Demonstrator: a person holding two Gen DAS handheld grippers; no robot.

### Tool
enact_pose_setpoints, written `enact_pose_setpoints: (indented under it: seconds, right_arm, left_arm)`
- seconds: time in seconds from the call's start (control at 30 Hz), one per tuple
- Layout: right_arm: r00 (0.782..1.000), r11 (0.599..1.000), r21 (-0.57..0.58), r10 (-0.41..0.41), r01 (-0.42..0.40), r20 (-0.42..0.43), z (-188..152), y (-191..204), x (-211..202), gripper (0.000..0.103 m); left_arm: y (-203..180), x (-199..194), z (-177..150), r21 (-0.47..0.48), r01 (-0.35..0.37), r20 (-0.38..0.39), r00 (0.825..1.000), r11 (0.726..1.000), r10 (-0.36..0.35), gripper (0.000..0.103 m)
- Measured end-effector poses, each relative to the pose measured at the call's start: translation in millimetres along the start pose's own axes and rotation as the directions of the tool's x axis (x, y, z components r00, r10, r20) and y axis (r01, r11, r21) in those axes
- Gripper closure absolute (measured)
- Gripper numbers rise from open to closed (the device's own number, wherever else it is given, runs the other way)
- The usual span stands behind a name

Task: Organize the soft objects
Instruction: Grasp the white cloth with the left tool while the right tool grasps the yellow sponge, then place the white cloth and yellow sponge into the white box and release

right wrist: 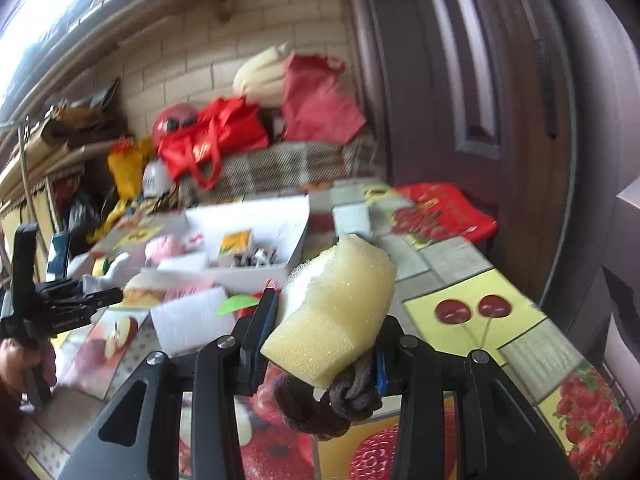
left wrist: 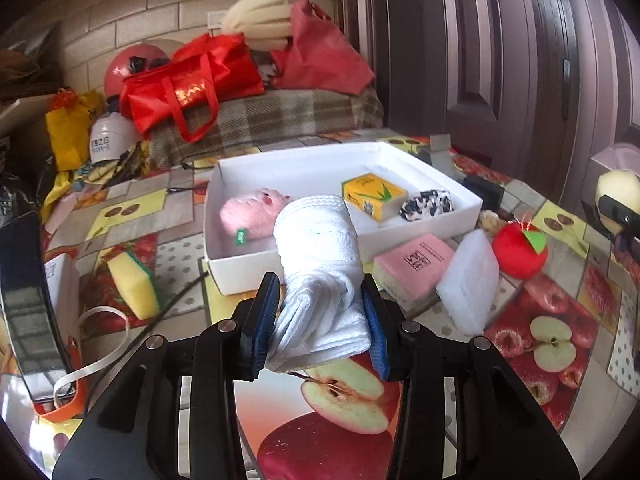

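My left gripper (left wrist: 320, 312) is shut on a rolled white towel (left wrist: 320, 264) and holds it just in front of the white box (left wrist: 460, 196), the roll's far end over the box's near wall. In the box lie a pink plush toy (left wrist: 252, 216), a yellow carton (left wrist: 374, 196) and a black-and-white cloth (left wrist: 426, 205). My right gripper (right wrist: 320, 320) is shut on a pale yellow foam sponge (right wrist: 336, 308), held above the table; the box shows blurred at the left (right wrist: 296, 224). A dark knotted cord (right wrist: 336, 400) hangs under the sponge.
Beside the box lie a yellow-green sponge (left wrist: 132, 284), a pink packet (left wrist: 416, 264), a white foam block (left wrist: 472, 280) and a red plush apple (left wrist: 520, 248). A phone (left wrist: 24, 304) stands at the left. Red bags (left wrist: 192, 80) sit behind on a plaid blanket.
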State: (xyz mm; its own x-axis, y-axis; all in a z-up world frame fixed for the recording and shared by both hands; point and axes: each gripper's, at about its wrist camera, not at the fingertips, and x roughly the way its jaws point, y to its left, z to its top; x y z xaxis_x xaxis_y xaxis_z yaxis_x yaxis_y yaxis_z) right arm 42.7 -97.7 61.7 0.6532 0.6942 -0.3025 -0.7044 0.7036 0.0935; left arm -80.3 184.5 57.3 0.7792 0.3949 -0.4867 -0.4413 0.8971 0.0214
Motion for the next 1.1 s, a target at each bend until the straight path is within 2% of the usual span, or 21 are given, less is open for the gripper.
enact_pose_setpoints:
  seconds: [0.13, 0.33, 0.53, 0.83, 1.1]
  right_arm:
    - [0.999, 0.999, -0.050, -0.005, 0.008, 0.045, 1, 20, -4, 0.063]
    - [0.998, 0.996, -0.094, 0.016, -0.011, 0.055, 1, 55, 8, 0.063]
    - [0.997, 0.997, -0.082, 0.008, -0.002, 0.080, -1, 74, 13, 0.063]
    - [0.999, 0.995, -0.098, -0.019, 0.023, 0.046, -2, 91, 36, 0.063]
    - [0.999, 0.993, -0.111, -0.030, 0.034, 0.037, 3, 99, 56, 0.062]
  left_arm:
    - [2, -12, 0, -0.009, -0.045, 0.062, 0.997, 0.999, 0.045, 0.063]
    - [7, -14, -2, -0.030, -0.075, 0.076, 0.994, 0.997, 0.077, 0.063]
    - [7, -20, -5, -0.039, -0.120, 0.107, 0.987, 0.992, 0.124, 0.063]
    - [13, -16, -4, -0.068, -0.149, 0.100, 0.983, 0.987, 0.155, 0.063]
    - [21, 3, 8, -0.080, -0.201, 0.107, 0.972, 0.976, 0.209, 0.063]
